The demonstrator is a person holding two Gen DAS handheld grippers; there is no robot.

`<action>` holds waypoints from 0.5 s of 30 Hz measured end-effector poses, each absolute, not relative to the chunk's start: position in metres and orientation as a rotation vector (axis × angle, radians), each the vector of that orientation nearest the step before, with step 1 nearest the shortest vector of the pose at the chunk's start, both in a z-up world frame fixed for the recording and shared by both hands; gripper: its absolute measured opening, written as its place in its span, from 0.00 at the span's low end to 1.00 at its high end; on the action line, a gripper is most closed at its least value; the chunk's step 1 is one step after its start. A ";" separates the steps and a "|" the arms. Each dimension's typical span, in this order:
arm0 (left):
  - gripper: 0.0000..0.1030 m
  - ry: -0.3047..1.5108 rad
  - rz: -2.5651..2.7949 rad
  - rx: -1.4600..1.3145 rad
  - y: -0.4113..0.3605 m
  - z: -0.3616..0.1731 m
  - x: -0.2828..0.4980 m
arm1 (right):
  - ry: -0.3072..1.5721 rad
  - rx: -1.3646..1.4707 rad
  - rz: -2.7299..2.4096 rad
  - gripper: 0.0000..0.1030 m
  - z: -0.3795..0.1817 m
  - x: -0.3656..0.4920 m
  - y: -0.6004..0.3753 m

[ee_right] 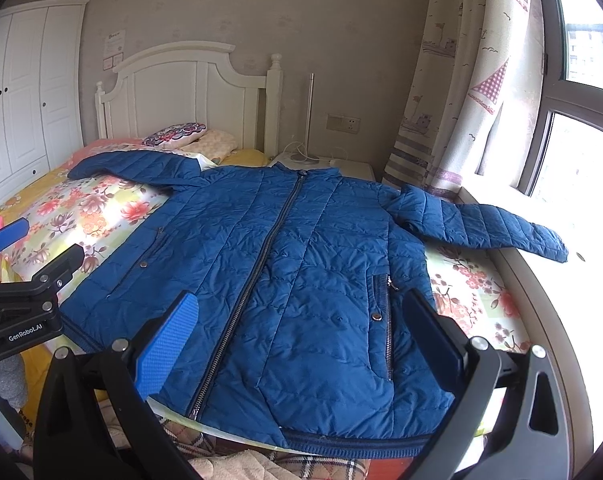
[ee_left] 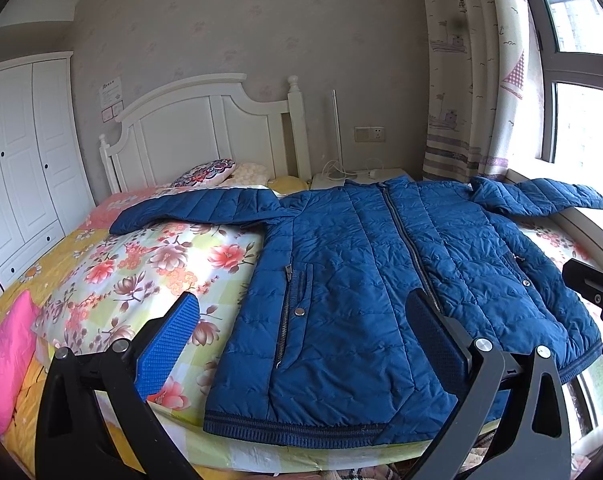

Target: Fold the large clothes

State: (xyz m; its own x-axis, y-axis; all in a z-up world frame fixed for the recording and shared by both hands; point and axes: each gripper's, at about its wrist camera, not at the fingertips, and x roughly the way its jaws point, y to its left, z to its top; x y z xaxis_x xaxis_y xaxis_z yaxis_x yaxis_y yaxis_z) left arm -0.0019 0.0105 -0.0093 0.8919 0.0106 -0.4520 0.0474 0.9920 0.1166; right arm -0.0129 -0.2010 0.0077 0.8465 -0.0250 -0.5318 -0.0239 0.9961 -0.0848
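Left wrist view, blue jacket [ee_left: 381,280] spread flat centre frame on floral bed [ee_left: 141,264], left gripper [ee_left: 301,344] and right gripper [ee_right: 301,344] both apart, holding nothing.

Black-framed tongs [ee_right: 301,344] with silver screws, ridged blue pads [ee_right: 169,344], white "GenRobot.AI" lettering.

A white headboard [ee_left: 205,128] stood at the bed's far edge, two pillows [ee_left: 205,174] against it. A floral quilt [ee_left: 149,264] covered the mattress. A white wardrobe [ee_left: 17,152] stood beyond the bed's left edge.
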 end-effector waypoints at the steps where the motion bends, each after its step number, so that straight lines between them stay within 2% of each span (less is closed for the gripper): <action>1: 0.96 0.469 -0.019 0.126 0.010 -0.009 -0.002 | 0.562 -0.089 0.000 0.98 0.008 -0.013 -0.201; 15: 0.96 0.470 -0.021 0.125 0.011 -0.010 -0.003 | 0.563 -0.088 0.005 0.98 0.005 -0.012 -0.198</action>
